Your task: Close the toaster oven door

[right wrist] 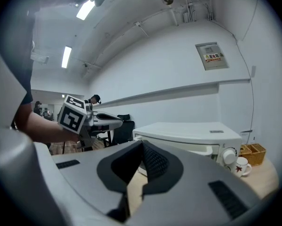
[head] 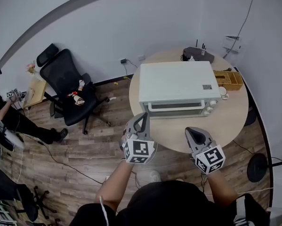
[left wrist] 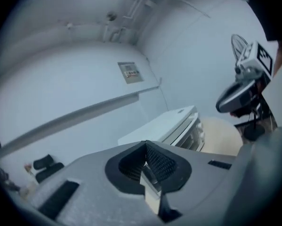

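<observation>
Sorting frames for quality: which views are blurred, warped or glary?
Head view: sharp and evenly lit, the toaster oven clear, fisheye curving straight lines. Left gripper view: soft, bluish, everything smeared. Right gripper view: crisp, with bright ceiling lights flaring at upper left.

Office-type workroom, maybe a lab — black swivel chair (head: 68,86) on wood-look floor (head: 84,145), round table (head: 225,124) by white wall w/ sockets (head: 141,58), person (head: 9,114) seated far left amid equipment. Overhead: bare pipes (right wrist: 188,6) & strip lights (right wrist: 86,6).
</observation>
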Available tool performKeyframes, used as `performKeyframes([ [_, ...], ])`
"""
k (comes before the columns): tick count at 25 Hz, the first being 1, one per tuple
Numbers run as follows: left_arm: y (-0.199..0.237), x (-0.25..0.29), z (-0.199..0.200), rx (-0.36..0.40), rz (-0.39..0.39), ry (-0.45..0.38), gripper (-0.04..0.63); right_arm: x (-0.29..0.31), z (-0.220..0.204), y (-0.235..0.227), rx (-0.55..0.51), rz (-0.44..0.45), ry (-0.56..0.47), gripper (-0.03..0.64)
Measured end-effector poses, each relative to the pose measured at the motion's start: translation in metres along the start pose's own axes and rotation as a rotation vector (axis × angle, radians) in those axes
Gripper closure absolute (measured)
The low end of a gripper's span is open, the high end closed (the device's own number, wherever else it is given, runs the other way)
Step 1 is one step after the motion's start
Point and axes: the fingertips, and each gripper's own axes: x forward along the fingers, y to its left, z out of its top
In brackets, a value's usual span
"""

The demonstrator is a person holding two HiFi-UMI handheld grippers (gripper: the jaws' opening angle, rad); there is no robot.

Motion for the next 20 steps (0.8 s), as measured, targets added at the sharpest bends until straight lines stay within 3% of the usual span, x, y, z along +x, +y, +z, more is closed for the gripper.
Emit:
performKeyframes([
  [3,-0.007,-0.014,0.007,-0.146,-0.046,-0.049,0.589,-0.002,0.004,0.006,-0.037,0.008,-0.016,0.617],
  [10,-0.019,-0.032,0.005,-0.301,-0.099,-0.087,0.589,-0.005,0.016,0.009,-0.140,-0.020,-0.041,0.618],
  [20,-0.026,-0.045,0.004,-0.369,-0.103,-0.116,0.589,-0.007,0.027,0.002,-0.147,-0.087,-0.075,0.618],
])
